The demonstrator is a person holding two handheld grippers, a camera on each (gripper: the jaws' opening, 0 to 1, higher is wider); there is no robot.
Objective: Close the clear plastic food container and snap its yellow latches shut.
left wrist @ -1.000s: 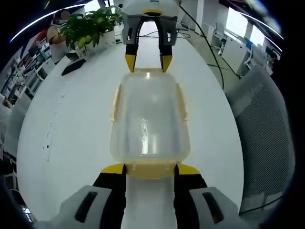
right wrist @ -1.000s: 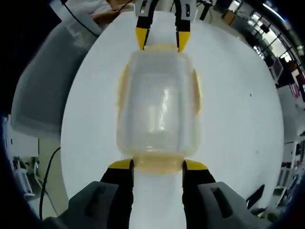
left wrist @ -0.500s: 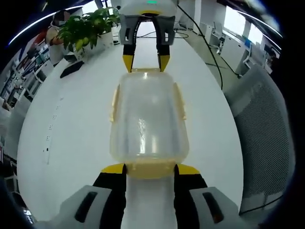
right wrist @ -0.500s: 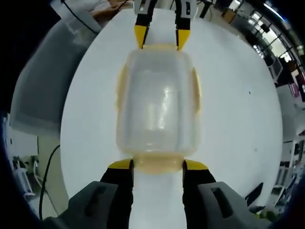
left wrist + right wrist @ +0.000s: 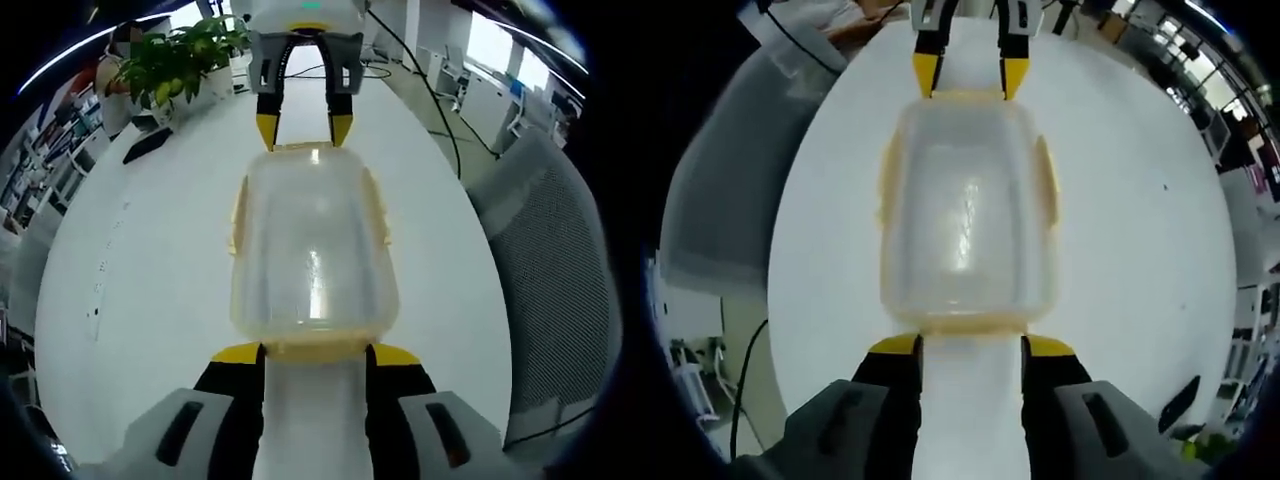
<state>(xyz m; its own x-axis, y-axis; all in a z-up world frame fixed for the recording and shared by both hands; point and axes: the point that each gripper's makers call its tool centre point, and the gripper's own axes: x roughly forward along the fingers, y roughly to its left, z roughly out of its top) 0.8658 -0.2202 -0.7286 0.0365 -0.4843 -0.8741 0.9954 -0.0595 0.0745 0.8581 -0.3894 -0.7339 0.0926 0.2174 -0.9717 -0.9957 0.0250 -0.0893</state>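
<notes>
Container [image 5: 313, 250] first: we see a clear plastic box with its lid on, lying lengthwise on the white table [image 5: 150, 260] between our two tongs. In the left gripper view its near end sits right at the yellow tips of the left tongs [image 5: 313, 353], and the right tongs [image 5: 303, 128] meet its far end from the opposite side. In the right gripper view the same container [image 5: 965, 215] lies just ahead of the right tongs [image 5: 967, 346], with the left tongs [image 5: 964, 75] at the far end.

Yellow latches run along its edges; the one on a long side [image 5: 379, 215] lies flat against the wall, and the end latch [image 5: 965, 326] sits between the tips of the right tongs. Both pairs stand spread about as wide as an end of the container, tips on either side of the end latches; whether they press on them we cannot tell.

Beyond the right tongs, off to the left, a potted plant [image 5: 180, 60] stands on the table. A grey mesh chair [image 5: 555, 270] sits to the right of the left tongs.
</notes>
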